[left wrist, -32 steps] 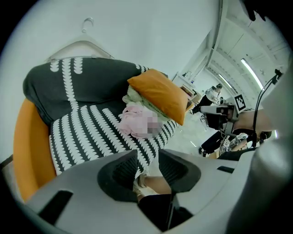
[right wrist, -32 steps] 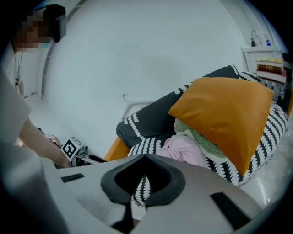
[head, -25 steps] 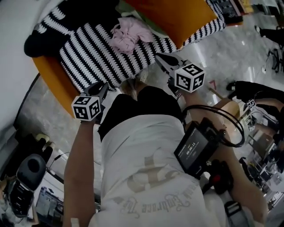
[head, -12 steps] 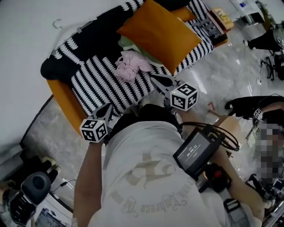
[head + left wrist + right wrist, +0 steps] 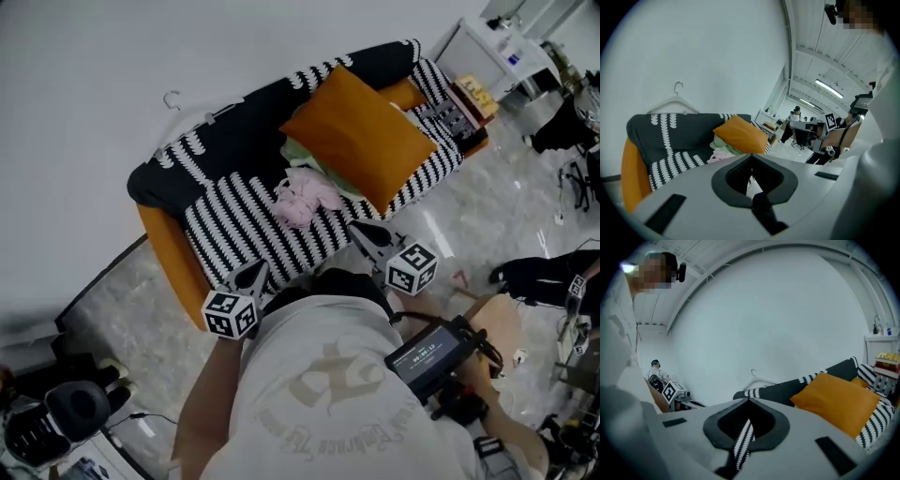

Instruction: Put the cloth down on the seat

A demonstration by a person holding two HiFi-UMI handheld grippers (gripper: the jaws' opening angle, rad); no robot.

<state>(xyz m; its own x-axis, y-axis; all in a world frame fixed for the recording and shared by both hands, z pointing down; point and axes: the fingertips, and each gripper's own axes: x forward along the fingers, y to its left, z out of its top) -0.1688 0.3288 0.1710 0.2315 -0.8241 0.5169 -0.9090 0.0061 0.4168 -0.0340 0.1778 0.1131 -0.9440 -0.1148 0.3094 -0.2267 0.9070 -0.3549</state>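
The left gripper (image 5: 258, 271) and the right gripper (image 5: 356, 228) both have their tongs pressed together on nothing, close before the black-and-white striped sofa seat (image 5: 236, 227). Farther, the crumpled pink cloth (image 5: 307, 199) lies on that seat, just beside the orange square cushion (image 5: 361, 136). The cloth is loosely bunched, so it could slip forward if a gripper tip catches the cover.

Ahead of me the crumpled pink cloth (image 5: 306, 199) lies on the striped black-and-white sofa seat (image 5: 234, 227); the square orange cushion (image 5: 361, 141) sits just behind it, rightward.
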